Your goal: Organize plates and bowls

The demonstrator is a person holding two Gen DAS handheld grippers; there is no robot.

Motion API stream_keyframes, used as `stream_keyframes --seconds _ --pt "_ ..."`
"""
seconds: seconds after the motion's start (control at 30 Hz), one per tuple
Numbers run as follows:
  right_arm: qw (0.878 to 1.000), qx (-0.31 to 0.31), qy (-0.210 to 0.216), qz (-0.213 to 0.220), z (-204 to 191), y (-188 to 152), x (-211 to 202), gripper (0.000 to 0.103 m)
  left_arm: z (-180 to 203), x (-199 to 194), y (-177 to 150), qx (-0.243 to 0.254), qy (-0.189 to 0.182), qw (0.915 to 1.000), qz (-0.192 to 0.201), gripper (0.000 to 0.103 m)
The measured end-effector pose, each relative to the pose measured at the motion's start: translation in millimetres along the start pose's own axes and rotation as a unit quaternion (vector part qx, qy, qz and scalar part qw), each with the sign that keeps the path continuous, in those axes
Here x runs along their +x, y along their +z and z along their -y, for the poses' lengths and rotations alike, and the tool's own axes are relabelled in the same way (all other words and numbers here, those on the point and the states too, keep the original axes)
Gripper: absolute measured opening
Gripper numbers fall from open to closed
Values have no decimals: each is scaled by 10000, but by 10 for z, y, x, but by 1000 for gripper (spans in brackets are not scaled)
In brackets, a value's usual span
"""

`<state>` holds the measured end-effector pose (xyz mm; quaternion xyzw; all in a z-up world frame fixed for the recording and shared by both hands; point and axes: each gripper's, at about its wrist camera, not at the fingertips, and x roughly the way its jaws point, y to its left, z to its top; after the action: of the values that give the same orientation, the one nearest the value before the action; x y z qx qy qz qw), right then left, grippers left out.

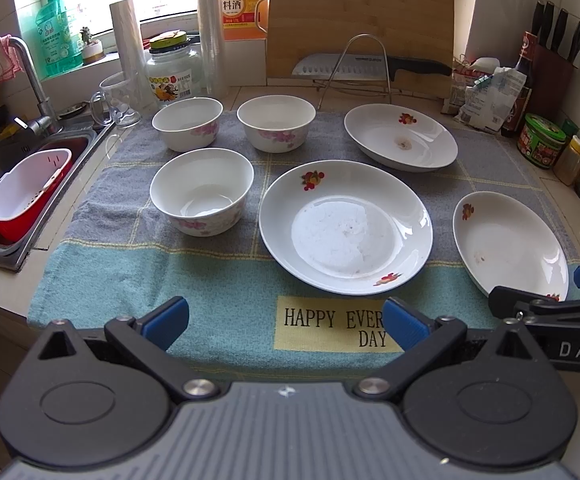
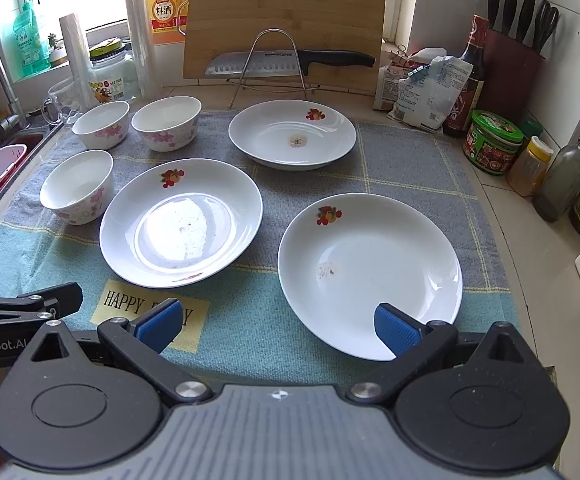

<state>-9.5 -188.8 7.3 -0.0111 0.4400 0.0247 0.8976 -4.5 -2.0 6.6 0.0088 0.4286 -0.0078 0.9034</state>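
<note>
Blue pads tipped the fingers of both tools, and both tools were spread wide with nothing in them. The left gripper [image 1: 286, 322] hung over the near edge of the towel [image 1: 138, 276], above the yellow patch with words on it. The right gripper [image 2: 278, 326] hung just beside it, and one of its blue fingers [image 2: 395, 330] showed in front of the near rim of the nearest plate [image 2: 369, 272]. I could not tell if that finger touched the rim.

Three plates and three bowls sat apart on the towel, none stacked. From the left tool's view, the middle plate [image 1: 345, 226] lay just ahead, and the far plate [image 1: 399, 136] sat by the wire rack [image 1: 355, 66]. The near bowl [image 1: 202, 190] stood to the left of the middle plate. Two more bowls, the back left bowl [image 1: 188, 122] and the back right bowl [image 1: 276, 122], stood behind it, close together.

It looked like the very start of the job, with no dish picked up yet. The next move probably called for one tool to go down to a rim, put one finger inside and one outside, and squeeze. Then that dish could go on top of one like it. Plates are thin and slippery, so the hold would need care.
</note>
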Motion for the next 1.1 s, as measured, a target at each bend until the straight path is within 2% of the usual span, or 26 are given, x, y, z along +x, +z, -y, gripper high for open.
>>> stream_keyframes --seconds 1.1 --pt "10000 -12 23 22 39 9 -19 103 10 -62 38 0 53 10000 54 102"
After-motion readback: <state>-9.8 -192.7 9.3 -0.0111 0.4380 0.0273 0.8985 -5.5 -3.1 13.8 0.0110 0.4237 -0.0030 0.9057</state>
